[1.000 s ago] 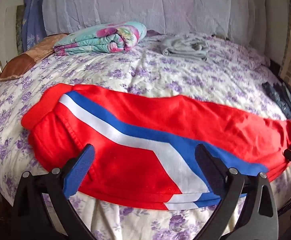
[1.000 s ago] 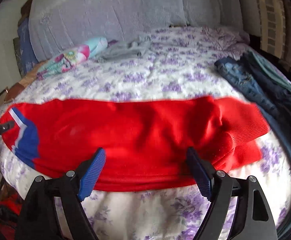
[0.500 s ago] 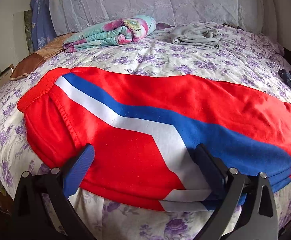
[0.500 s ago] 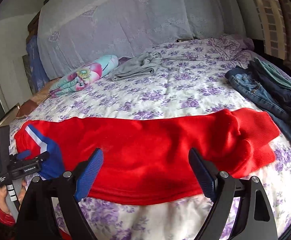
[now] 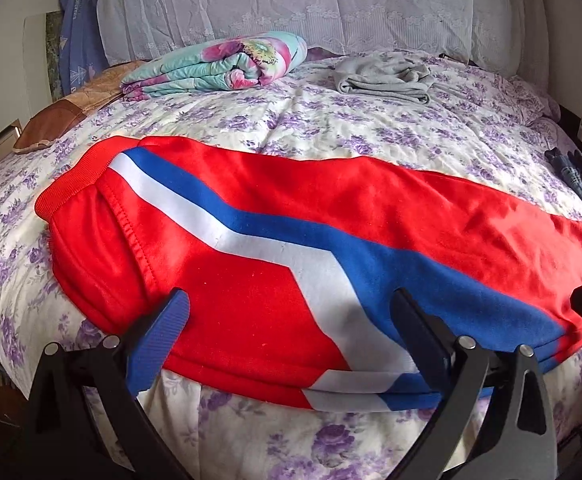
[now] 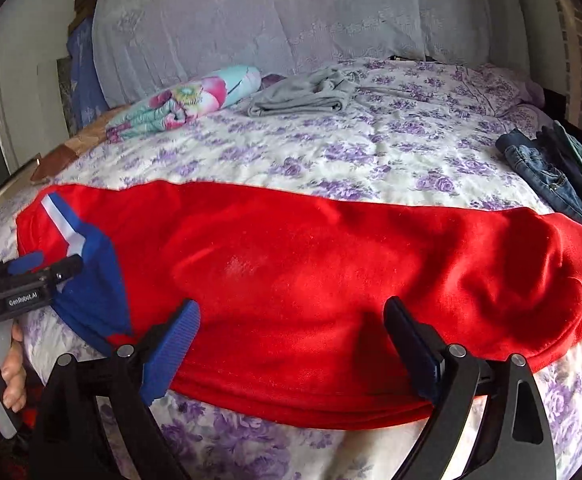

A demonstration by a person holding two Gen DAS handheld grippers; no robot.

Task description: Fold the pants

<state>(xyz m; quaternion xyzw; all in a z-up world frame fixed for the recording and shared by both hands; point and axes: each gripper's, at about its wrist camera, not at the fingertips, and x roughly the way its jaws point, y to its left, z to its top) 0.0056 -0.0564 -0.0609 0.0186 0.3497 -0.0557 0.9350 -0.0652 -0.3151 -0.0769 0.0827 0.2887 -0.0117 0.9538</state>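
Observation:
Red pants (image 5: pixel 371 208) with a blue and white stripe lie flat, one leg on the other, along the near side of the bed. The waistband (image 5: pixel 71 184) is at the left and the cuffs (image 6: pixel 571 280) at the right. My left gripper (image 5: pixel 291 320) hovers open over the near hem by the stripe, gripping nothing. It also shows at the left edge of the right wrist view, left gripper (image 6: pixel 31 276), held by a hand. My right gripper (image 6: pixel 293 328) stands over the legs' near edge. Its jaws are opening, with the cloth below them and not pinched.
A purple-flowered bedspread (image 5: pixel 331 128) covers the bed. A rolled floral blanket (image 5: pixel 227 64) and a grey garment (image 5: pixel 383 76) lie at the back, before a lace-covered headboard (image 6: pixel 291 20). Jeans and dark clothes (image 6: pixel 551 176) are piled at the right edge. A brown cushion (image 5: pixel 51 120) sits far left.
The right gripper's jaws have widened a little and its view has swung, bringing the left gripper into sight at its left edge. The pants lie unmoved.

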